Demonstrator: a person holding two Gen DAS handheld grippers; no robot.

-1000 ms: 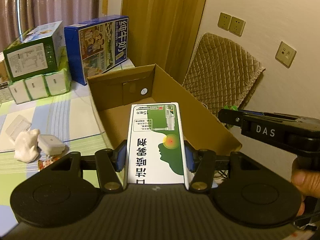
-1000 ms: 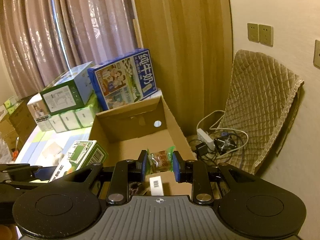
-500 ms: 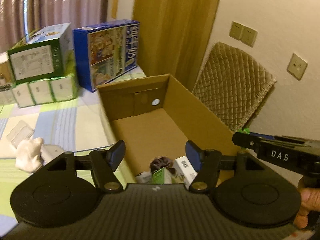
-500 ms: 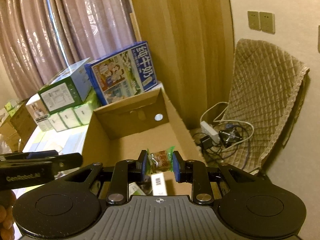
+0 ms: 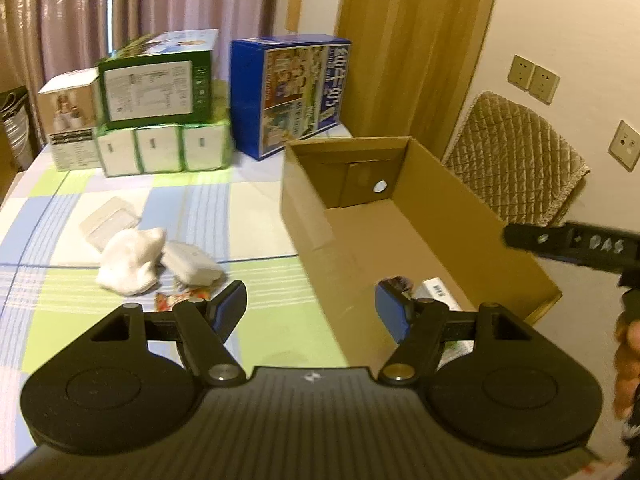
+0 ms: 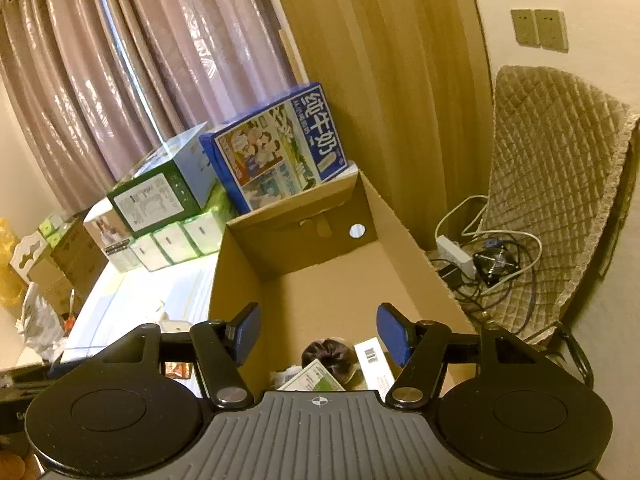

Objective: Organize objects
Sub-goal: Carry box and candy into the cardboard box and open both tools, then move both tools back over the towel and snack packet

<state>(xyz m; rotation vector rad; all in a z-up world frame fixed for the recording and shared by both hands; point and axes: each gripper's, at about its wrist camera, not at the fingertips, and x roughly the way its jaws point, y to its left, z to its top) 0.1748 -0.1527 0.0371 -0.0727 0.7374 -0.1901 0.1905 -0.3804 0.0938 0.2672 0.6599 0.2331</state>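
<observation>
Since a second ago both loads are gone: the left gripper (image 5: 310,314) has let go of the green-and-white carton and swung left toward the table, and the right gripper (image 6: 318,332) has dropped its snack packet. Both now stand with jaws spread wide and nothing between them. Progress looks partial: the cardboard box (image 6: 404,232) holds a small pile at its near end, just below and ahead of the right gripper, including the green-and-white carton (image 6: 314,378), a barcoded white box (image 6: 372,356) and a dark round item (image 6: 330,354). Left to do, as a judgement: the loose things on the checked tablecloth (image 5: 200,208), ahead and to the left of the left gripper: a white crumpled lump (image 5: 130,260), a white flat case (image 5: 188,262) touching it, a clear lidded tray (image 5: 108,222) just behind, and a red wrapper (image 5: 180,300) just beside the left finger. The stacked cartons at the far edge are well apart; whether they are part of the task can't be told.
</observation>
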